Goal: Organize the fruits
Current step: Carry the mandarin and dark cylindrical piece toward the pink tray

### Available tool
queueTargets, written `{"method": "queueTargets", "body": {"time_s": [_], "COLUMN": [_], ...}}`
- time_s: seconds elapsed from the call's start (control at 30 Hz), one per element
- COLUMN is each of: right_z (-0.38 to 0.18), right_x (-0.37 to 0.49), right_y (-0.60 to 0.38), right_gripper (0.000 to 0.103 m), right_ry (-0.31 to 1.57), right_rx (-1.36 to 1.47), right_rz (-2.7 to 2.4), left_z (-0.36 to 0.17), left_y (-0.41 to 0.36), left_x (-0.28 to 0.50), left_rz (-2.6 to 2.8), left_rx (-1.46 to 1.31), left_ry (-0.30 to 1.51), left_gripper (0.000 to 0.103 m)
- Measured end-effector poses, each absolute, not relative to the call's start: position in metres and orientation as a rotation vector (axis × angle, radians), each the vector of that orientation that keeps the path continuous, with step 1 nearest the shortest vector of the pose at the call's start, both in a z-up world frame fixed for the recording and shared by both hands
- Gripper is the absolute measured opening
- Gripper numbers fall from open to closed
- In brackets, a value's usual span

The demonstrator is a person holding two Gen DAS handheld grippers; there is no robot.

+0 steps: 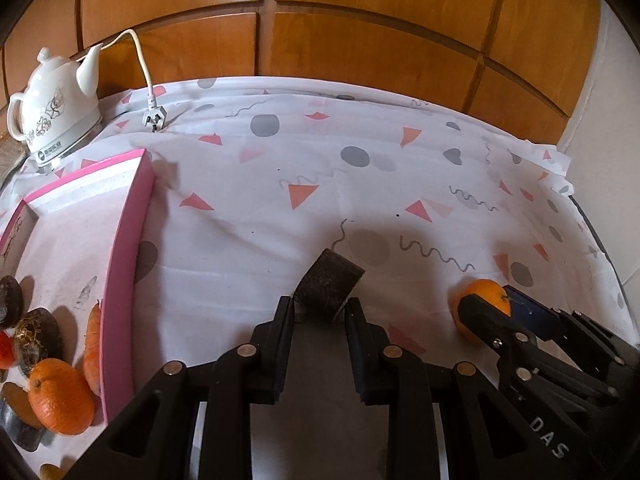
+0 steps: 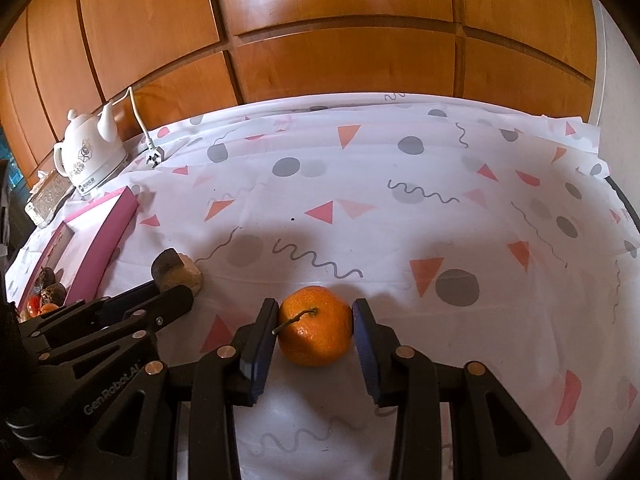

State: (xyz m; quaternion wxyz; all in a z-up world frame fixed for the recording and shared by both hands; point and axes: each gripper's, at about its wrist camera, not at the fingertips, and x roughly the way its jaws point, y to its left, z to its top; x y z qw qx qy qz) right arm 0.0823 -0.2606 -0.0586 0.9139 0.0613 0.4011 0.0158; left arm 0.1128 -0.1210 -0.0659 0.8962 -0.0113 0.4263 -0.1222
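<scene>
My left gripper (image 1: 320,310) is shut on a dark brown fruit piece (image 1: 330,282) with a pale cut face, held just above the tablecloth; it also shows in the right wrist view (image 2: 176,270). My right gripper (image 2: 314,320) is shut on an orange mandarin (image 2: 316,326) with a short stem, resting on the cloth; the mandarin also shows in the left wrist view (image 1: 482,300). A pink tray (image 1: 124,248) at the left holds another mandarin (image 1: 60,396), a carrot (image 1: 93,348) and dark fruits (image 1: 36,338).
A white teapot kettle (image 1: 56,108) stands at the back left with its cord and plug (image 1: 154,120) on the patterned tablecloth (image 1: 280,168). Wooden panels (image 1: 320,20) rise behind the table. The table edge runs along the right.
</scene>
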Motion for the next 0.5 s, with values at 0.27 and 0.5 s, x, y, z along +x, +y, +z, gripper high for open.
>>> {"method": "queueTargets", "body": {"time_s": [0.27, 0.5], "right_z": [-0.059, -0.058], "right_x": [0.082, 0.082], "right_y": [-0.257, -0.256], "right_gripper": [0.038, 0.038], "right_ry": [0.825, 0.829], "right_rx": [0.104, 0.083], "right_rz": [0.026, 0.024], "left_z": [-0.041, -0.04], "left_y": [-0.12, -0.101], "left_x": [0.098, 0.101], "left_rz": [-0.287, -0.297], "left_rx": [-0.007, -0.095], "left_ry": [0.814, 0.876], "left_gripper": [0.01, 0.045]}}
